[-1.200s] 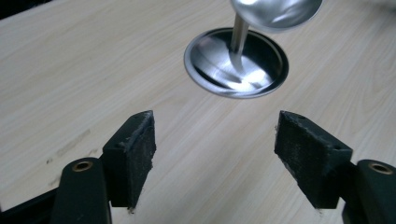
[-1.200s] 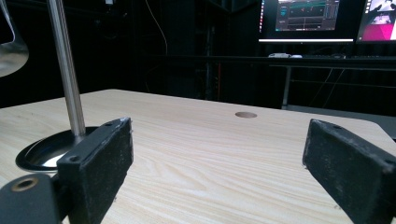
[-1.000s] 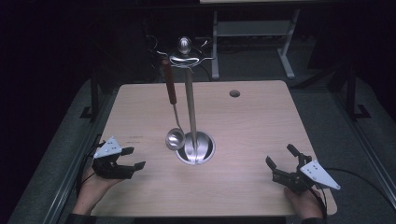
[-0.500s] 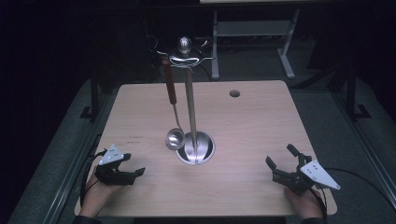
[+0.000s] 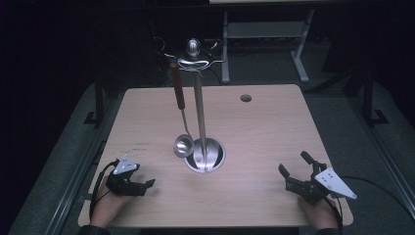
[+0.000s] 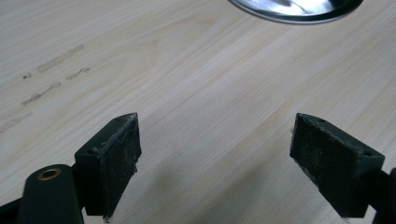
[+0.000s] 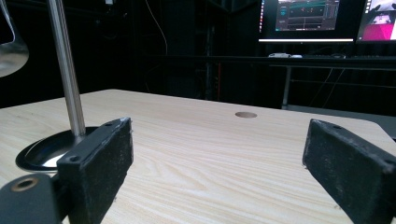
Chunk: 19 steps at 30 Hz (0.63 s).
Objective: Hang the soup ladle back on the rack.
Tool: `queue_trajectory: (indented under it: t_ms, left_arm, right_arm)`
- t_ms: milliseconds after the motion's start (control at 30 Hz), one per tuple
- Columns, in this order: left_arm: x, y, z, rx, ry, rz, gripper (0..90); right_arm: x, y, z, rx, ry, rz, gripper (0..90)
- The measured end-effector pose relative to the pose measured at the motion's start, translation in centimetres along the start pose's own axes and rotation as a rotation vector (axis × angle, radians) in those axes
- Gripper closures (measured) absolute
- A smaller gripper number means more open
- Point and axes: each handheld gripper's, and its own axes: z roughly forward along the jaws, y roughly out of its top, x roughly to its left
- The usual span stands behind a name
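**Ladle on its stand, both tools idle**

The ladle (image 5: 180,120) hangs by its red handle from the hook of the steel stand (image 5: 199,115) at mid-surface, its bowl just beside the stand's round base. The left tool (image 5: 131,185) sits low at the near left edge of the surface (image 5: 274,132), jaws just opened wide, nothing between them. The right tool (image 5: 296,172) rests near the right edge, open and empty. Hanging looks finished; any next move would mean reaching back to the stand.

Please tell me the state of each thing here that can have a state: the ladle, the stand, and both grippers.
Ladle: hanging from the stand's top hook, bowl down, beside the pole.
Stand: upright on the table.
Left gripper: open, jaws have just been opening, nothing between them.
Right gripper: open, holding nothing.
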Motion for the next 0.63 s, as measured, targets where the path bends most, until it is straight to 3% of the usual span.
queue_trajectory:
  t_ms: [100,333,633]
  left_arm:
    - [0.04,-0.05,0.16,0.017,-0.005,0.009,15.7]
    - [-0.10,-0.06,0.29,0.004,-0.011,-0.013,15.4]
    - [-0.08,-0.02,0.33,0.010,-0.014,-0.005,15.4]
  right_arm:
    - [0.00,0.00,0.00,0.000,0.000,0.000,7.9]
    - [0.00,0.00,0.00,0.000,0.000,0.000,7.9]
    - [0.00,0.00,0.00,0.000,0.000,0.001,7.9]
